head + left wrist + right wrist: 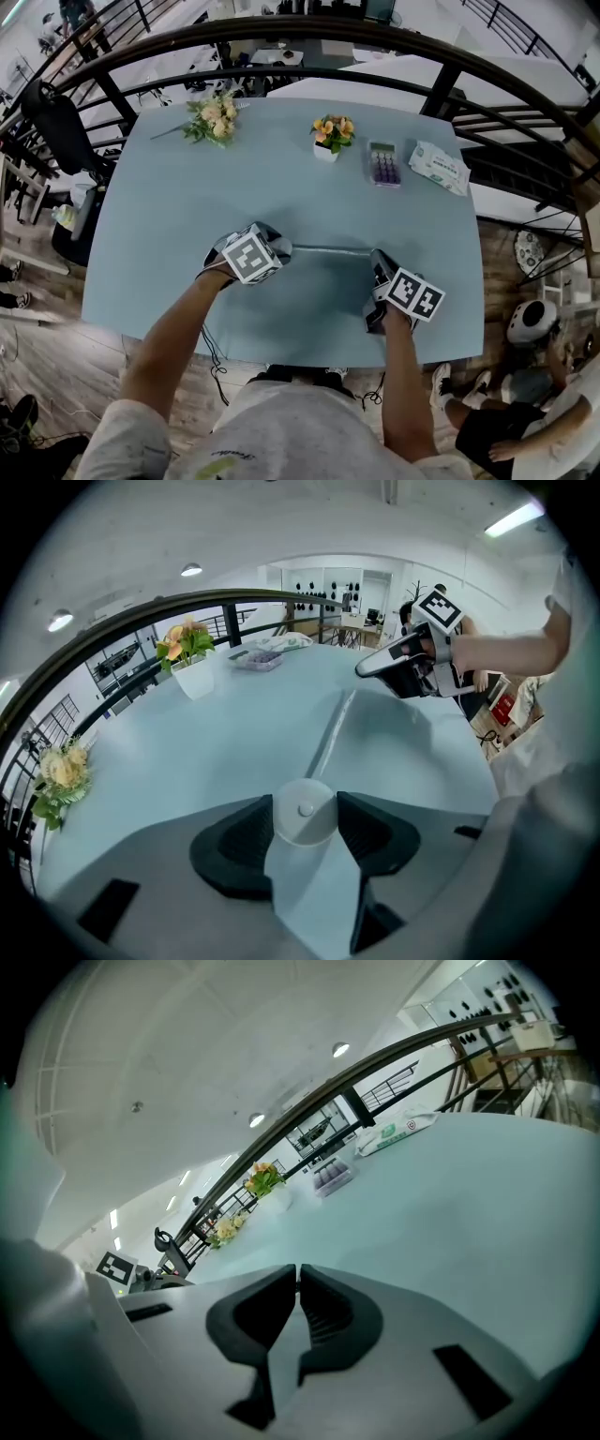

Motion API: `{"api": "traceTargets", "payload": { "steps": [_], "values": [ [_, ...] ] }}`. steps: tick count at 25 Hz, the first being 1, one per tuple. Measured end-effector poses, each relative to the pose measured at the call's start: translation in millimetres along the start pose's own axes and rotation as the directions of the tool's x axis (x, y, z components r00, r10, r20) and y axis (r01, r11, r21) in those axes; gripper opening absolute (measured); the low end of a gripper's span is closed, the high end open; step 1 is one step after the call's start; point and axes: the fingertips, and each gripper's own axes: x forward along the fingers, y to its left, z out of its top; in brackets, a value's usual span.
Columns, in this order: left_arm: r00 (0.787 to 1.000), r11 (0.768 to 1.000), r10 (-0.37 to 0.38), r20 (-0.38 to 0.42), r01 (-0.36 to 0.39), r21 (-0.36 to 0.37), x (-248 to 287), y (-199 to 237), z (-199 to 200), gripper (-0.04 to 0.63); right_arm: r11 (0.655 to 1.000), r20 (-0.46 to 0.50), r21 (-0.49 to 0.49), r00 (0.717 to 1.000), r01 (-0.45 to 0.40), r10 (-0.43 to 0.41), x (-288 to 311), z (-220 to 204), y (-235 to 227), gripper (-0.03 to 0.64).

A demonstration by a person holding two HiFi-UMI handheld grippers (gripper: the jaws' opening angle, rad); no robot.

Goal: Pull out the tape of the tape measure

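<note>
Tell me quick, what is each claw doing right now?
Left claw: closed on the white tape measure.
Right claw: closed, seemingly pinching the tape by its end.

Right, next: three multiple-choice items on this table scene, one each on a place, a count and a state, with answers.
1. Where do the potted flowers stand? A. between the bouquet and the calculator; B. at the near edge; C. on the floor.
2. How many flower arrangements are on the table? A. one; B. two; C. four.
3. The tape is: A. fully wound in; B. drawn out from the left gripper to the right gripper; C. snapped in two.
1 A: they share the far row. 2 B: bouquet and pot only. 3 B: it spans from the tape measure in the left jaws to the right jaws.
</note>
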Motion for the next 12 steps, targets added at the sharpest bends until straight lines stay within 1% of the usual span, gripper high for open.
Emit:
{"api": "traceTargets", "payload": {
  "steps": [4,9,12],
  "values": [
    [1.000,1.000,-0.008,-0.002,0.008,-0.028,4.3,1.1,-5.0,0.215,1.000,-0.008,-0.014,1.000,-0.002,0.002,4.6,-0.8,0.2,0.018],
    [1.000,0.999,-0.011,0.009,0.012,-0.045,6.6,1.0,-6.3,0.219,0.999,-0.008,-0.039,1.000,0.006,-0.007,5.3,-0.8,-0.8,0.021],
    [1.000,0.998,-0.004,0.029,0.005,-0.060,4.0,2.8,-4.1,0.241,0.999,-0.016,-0.052,1.000,0.011,-0.011,5.0,-1.6,-0.3,0.049]
  ]
}}
